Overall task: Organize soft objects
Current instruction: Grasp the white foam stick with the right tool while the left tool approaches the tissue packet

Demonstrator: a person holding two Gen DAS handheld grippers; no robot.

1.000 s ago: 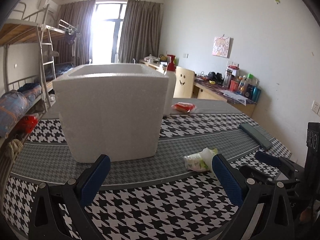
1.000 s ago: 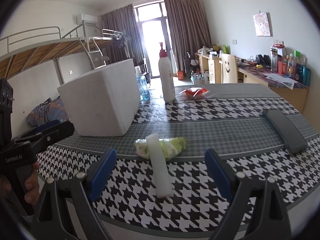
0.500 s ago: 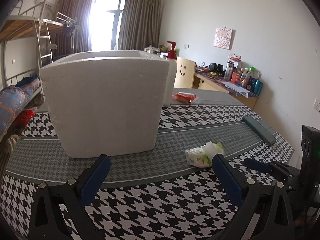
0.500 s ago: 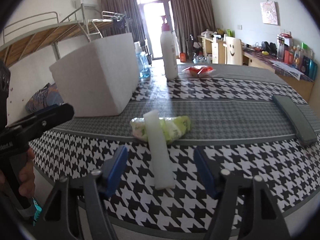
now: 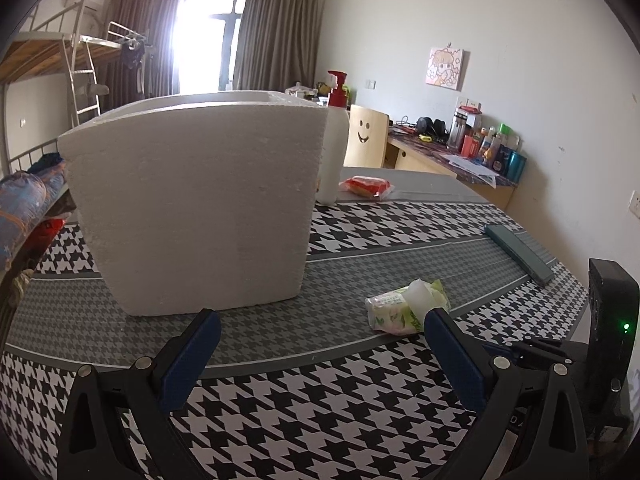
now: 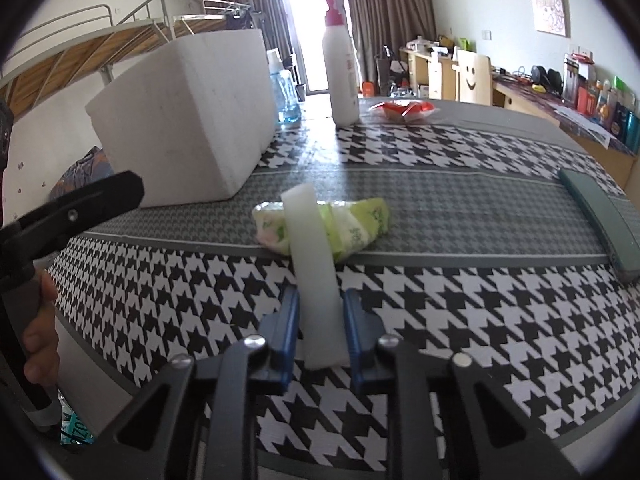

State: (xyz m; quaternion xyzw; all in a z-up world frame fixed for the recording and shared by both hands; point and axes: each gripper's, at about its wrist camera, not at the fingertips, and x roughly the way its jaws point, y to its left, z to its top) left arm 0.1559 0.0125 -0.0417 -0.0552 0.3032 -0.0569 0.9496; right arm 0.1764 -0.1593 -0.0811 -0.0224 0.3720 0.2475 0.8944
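Two grippers: you had both over the houndstooth surface (image 6: 460, 320), near the edge.
Change: a second before, your right gripper (image 6: 320, 320) stood wide around the white foam strip (image 6: 310, 256); now its jaws were closing, blue pads just at the strip's near end, the strip between them.
Meaning: judged as the start of a pick, probably bound for the foam box (image 5: 200, 208); nothing lifted yet.
Strip's place: near-centre, its far end lying over the green tissue pack (image 6: 352, 228).
Right pose: you had tipped it further downward, low over the strip.
Left gripper (image 5: 320, 360): wide open, empty, facing the box, angled down.
Other soft item: red packet (image 5: 366, 186) far right of the box.
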